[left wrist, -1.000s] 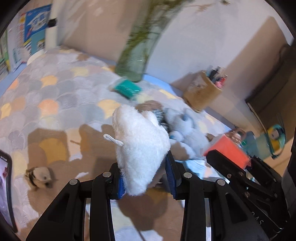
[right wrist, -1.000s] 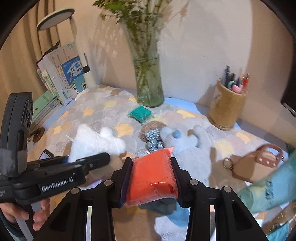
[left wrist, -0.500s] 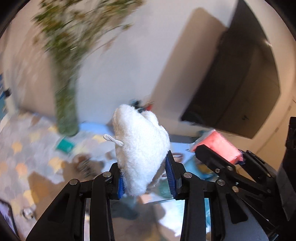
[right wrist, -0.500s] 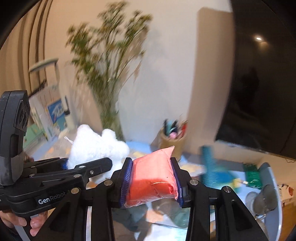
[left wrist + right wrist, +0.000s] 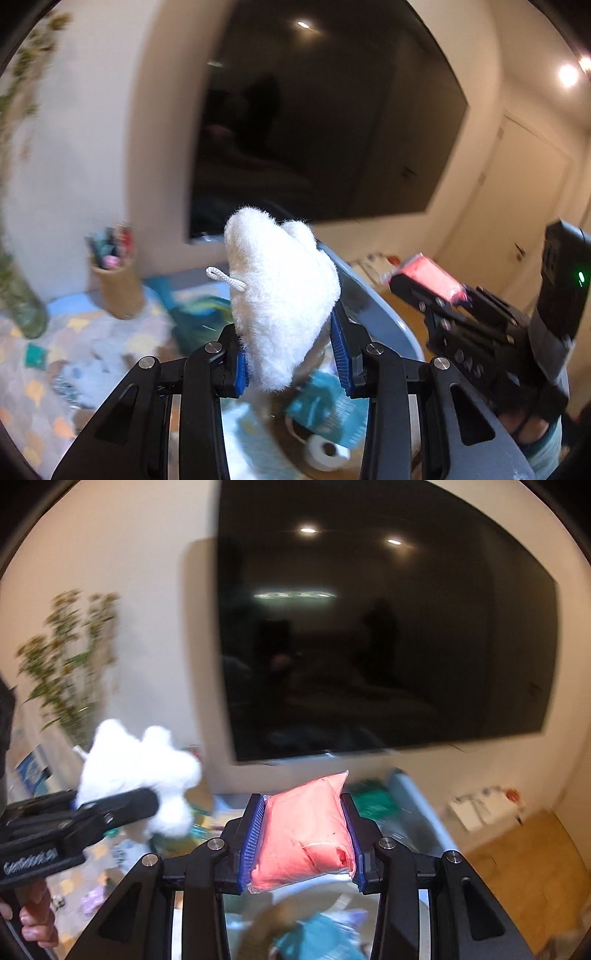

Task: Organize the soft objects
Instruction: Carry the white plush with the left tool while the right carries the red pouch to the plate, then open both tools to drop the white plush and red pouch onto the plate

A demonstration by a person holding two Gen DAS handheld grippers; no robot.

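Note:
My left gripper [image 5: 291,354] is shut on a white fluffy plush [image 5: 280,295] with a small cord loop, held up in the air. It also shows at the left of the right wrist view [image 5: 136,771]. My right gripper [image 5: 301,843] is shut on a soft orange-red pouch [image 5: 306,838], also held up; it shows at the right of the left wrist view [image 5: 424,273]. Below both grippers is a grey-blue bin [image 5: 376,306] with teal packets [image 5: 328,402] inside.
A large dark TV screen [image 5: 369,627] hangs on the wall ahead. A pen holder [image 5: 116,288], a glass vase with a plant [image 5: 18,302] and a patterned mat [image 5: 44,369] lie to the left. A wooden surface [image 5: 528,867] lies to the right.
Both grippers have lifted off the mat and swung right and up toward the bin and TV, each still holding its object. The views are blurred from the motion.

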